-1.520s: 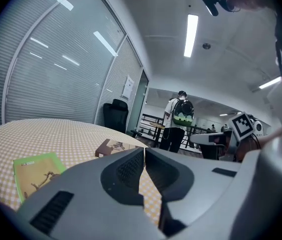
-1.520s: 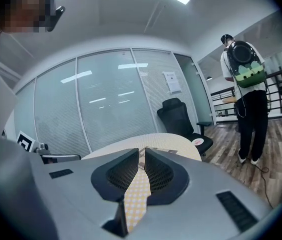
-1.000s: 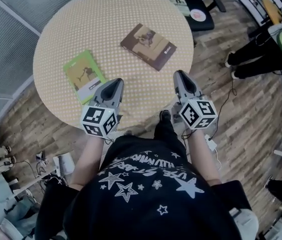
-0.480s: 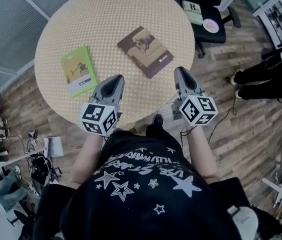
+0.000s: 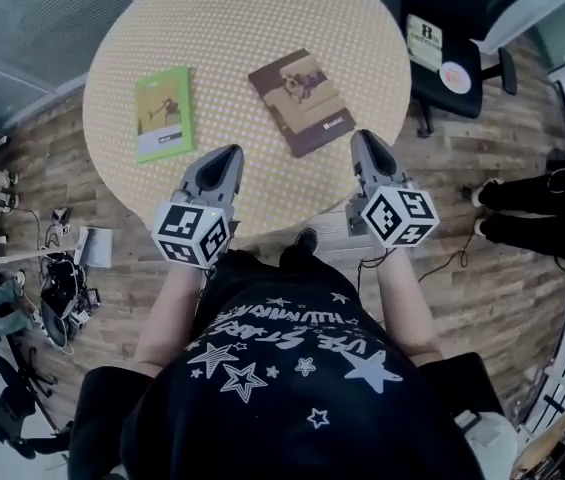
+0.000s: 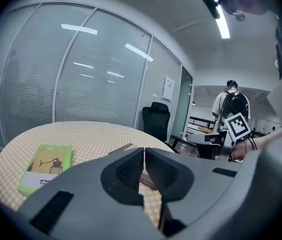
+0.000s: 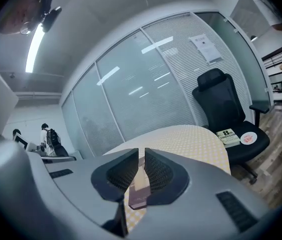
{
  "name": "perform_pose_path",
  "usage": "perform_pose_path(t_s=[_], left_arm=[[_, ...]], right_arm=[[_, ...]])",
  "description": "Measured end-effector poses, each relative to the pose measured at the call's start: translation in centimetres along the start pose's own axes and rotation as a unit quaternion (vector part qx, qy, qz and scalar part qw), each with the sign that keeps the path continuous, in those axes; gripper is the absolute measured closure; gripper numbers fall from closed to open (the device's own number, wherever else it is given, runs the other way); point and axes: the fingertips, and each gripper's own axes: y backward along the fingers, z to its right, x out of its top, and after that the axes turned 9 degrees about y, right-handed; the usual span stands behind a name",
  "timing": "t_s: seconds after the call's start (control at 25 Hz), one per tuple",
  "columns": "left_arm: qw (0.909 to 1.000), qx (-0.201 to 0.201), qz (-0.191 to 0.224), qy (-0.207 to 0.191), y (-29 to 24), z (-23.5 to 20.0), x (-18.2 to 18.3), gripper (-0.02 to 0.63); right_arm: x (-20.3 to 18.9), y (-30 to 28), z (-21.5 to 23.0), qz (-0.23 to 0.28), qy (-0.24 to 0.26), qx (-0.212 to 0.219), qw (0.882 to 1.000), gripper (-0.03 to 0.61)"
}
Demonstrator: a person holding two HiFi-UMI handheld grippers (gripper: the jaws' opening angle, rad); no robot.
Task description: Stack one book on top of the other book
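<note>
While both books lie flat and apart on the round table, the green book runs its long axis almost straight away from the person, white band at the near end. The brown book sits on a diagonal, far-left to near-right. There is print on that white band and a small white logo at the brown book's near corner, both too small to read. A book on the black chair shows a large "8". The left gripper is clenched and empty, with the green book ahead to its left. The right gripper is clenched on nothing too, the brown book's near corner just ahead-left of its tips.
</note>
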Motion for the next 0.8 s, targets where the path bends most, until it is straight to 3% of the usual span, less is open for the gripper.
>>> perform_pose_path(t_s=[0.16,0.44,0.8], left_arm=[[0.9996,0.021,0.014,0.016,0.0,0.0,-0.4,0.597],[0.9993,0.014,0.018,0.029,0.6,-0.7,-0.9,0.597],[0.9984,-0.028,0.034,0.036,0.4,-2.4,0.7,0.597]], right_arm=[[-0.2,-0.9,0.3,-0.012,0.01,0.02,1.0,0.528],[0.0,-1.8,-1.0,-0.016,0.008,0.024,1.0,0.528],[2.3,-2.8,-2.2,-0.005,0.022,-0.008,1.0,0.528]])
